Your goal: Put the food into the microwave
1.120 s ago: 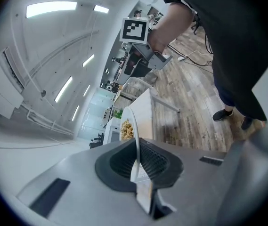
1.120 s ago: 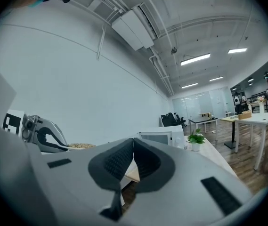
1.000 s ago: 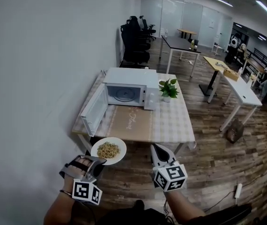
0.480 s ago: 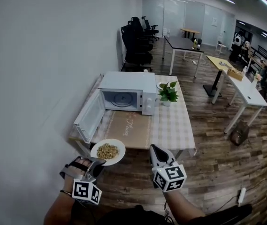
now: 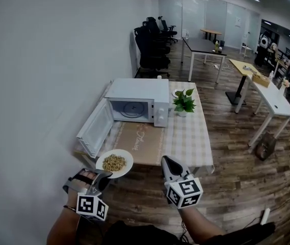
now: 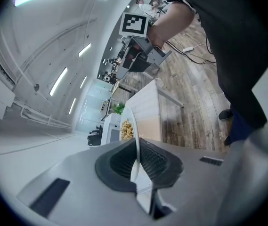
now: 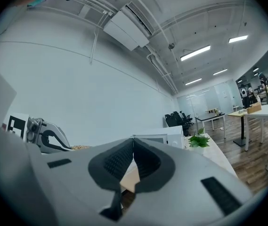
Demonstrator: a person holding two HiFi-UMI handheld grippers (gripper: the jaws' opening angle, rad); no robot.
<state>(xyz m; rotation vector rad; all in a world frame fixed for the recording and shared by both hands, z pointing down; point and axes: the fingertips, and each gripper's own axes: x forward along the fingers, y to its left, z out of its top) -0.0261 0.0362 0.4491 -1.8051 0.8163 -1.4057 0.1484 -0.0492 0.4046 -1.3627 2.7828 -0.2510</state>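
Observation:
A white plate (image 5: 114, 163) of yellowish food hangs over the near left corner of the table (image 5: 186, 137). My left gripper (image 5: 103, 175) is shut on the plate's near rim; in the left gripper view the rim (image 6: 134, 147) stands edge-on between the pads, with the food (image 6: 127, 130) beyond. The white microwave (image 5: 137, 101) stands at the table's far left. Its door (image 5: 93, 130) is swung open to the left and the cavity is empty. My right gripper (image 5: 168, 163) hovers right of the plate, shut with nothing in it. In its own view the jaws (image 7: 133, 150) meet.
A potted plant (image 5: 184, 102) stands right of the microwave, with a small dish (image 5: 177, 92) behind it. A white wall runs along the left. Desks and black office chairs (image 5: 152, 45) fill the room beyond, over a wooden floor.
Both grippers and the plate have come nearer to the table. The plate now overlaps the table's near left corner. The microwave looks larger and closer. Neither gripper's jaws changed.

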